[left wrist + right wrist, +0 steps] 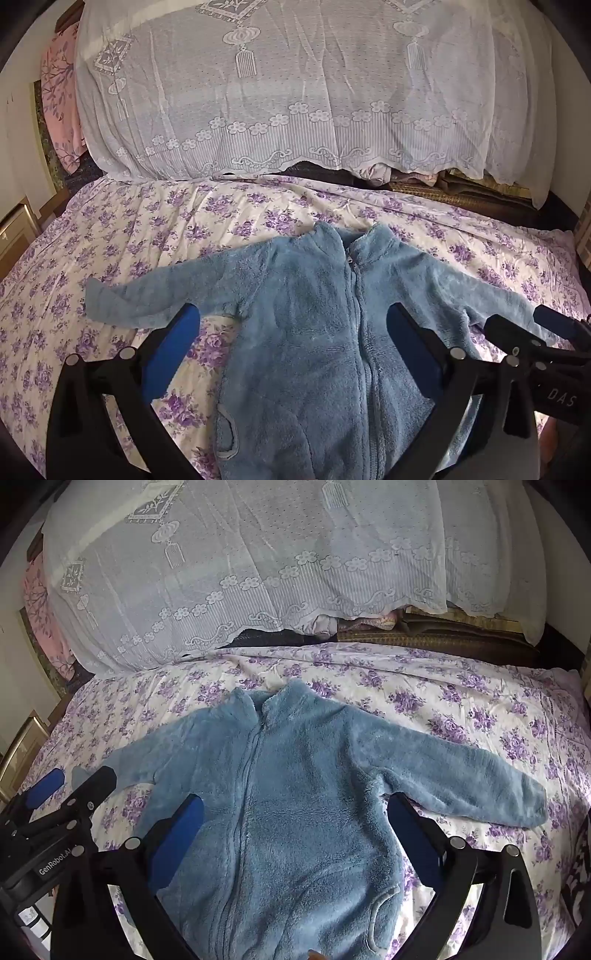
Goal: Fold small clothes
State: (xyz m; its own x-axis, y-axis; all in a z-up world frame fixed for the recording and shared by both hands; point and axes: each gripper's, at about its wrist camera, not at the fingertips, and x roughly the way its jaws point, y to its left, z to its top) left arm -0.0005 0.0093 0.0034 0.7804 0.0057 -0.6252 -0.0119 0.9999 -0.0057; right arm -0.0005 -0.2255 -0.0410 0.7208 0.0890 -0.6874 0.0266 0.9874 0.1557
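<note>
A light blue fleece jacket (306,280) (295,760) lies face up on the floral bedspread (147,229), zipped, with both sleeves spread sideways. In the left wrist view its left sleeve (147,295) stretches out flat. My left gripper (291,325) hovers open above the jacket's chest, its blue pads (177,343) apart over the left half. My right gripper (295,808) hovers open over the right half, near the right sleeve (461,775). Each gripper shows at the edge of the other's view: the right gripper (524,321) and the left gripper (74,779). Neither holds anything.
A tall pile of bedding under a white lace cloth (295,92) fills the far side of the bed. Dark woven mats (461,192) peek out beneath it. Pink fabric (59,92) and a wooden cabinet (14,229) stand at the left.
</note>
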